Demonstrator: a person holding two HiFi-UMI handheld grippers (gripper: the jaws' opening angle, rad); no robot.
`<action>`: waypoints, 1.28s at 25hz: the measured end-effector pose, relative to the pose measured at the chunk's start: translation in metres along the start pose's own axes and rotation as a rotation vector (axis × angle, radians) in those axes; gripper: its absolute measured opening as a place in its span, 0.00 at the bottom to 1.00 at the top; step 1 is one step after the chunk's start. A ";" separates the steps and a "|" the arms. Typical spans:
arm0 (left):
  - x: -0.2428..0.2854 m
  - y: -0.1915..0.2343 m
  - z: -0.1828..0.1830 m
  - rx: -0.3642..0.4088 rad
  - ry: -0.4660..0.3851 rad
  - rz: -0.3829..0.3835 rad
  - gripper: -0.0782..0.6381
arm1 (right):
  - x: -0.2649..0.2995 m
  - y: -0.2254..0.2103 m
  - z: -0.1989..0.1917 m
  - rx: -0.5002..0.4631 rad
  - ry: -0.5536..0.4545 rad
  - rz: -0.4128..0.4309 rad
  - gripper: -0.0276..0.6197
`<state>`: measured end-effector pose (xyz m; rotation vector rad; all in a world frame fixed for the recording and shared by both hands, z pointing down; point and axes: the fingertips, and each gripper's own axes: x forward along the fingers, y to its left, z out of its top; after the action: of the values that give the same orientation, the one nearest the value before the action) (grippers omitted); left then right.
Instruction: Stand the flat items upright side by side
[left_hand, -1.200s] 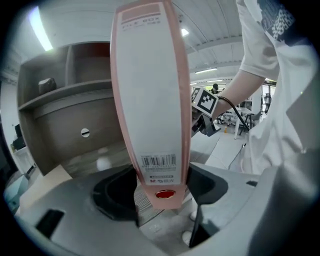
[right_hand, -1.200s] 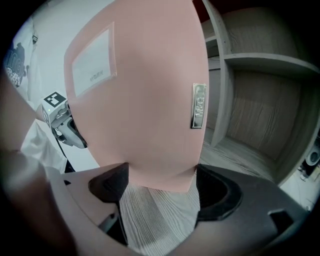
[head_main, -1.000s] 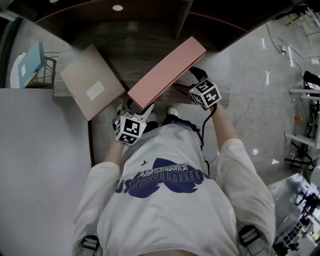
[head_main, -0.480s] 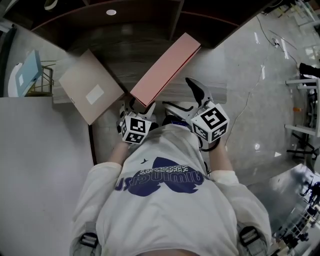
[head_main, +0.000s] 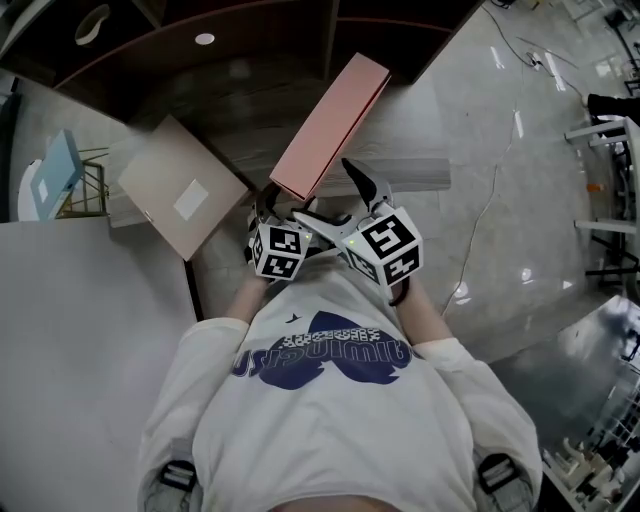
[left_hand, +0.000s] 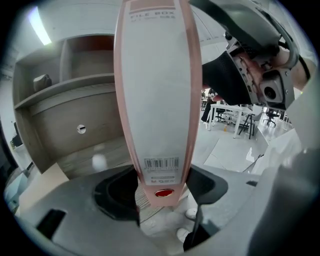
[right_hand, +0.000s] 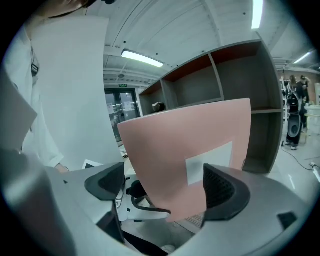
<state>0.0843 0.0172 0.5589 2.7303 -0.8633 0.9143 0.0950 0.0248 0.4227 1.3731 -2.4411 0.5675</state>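
A long pink file box (head_main: 330, 125) slants up from my left gripper (head_main: 278, 205), which is shut on its near end. In the left gripper view the labelled spine (left_hand: 155, 90) stands upright between the jaws of the left gripper (left_hand: 165, 187). Just right of that end is my right gripper (head_main: 322, 190), whose jaws have just been opening and now stand wide. In the right gripper view the box's broad pink face (right_hand: 190, 155) lies ahead of the right gripper (right_hand: 162, 185), and no pad presses on it. A beige file box (head_main: 180, 185) lies flat at the left.
A dark open shelf unit (head_main: 250, 50) stands beyond a wooden ledge (head_main: 400, 170). A blue box sits in a wire rack (head_main: 55, 160) at the far left. A glossy floor with cables lies to the right. The right gripper's body (left_hand: 260, 60) shows in the left gripper view.
My right gripper has left the pink box's right side, risen and drawn back next to the left gripper, with its jaws wider. The left gripper still holds the box, which points steeper.
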 end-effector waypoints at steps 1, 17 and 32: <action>0.000 -0.002 0.000 0.006 -0.001 -0.010 0.53 | 0.001 -0.001 -0.001 0.006 0.003 -0.009 0.75; -0.041 -0.001 -0.004 0.076 0.061 -0.260 0.53 | -0.008 -0.016 -0.007 0.018 0.026 0.005 0.74; -0.040 -0.019 0.046 0.251 0.010 -0.410 0.53 | -0.016 -0.037 -0.008 -0.081 0.148 0.167 0.74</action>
<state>0.0923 0.0386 0.4989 2.9398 -0.1743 0.9980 0.1355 0.0234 0.4299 1.0634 -2.4438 0.5791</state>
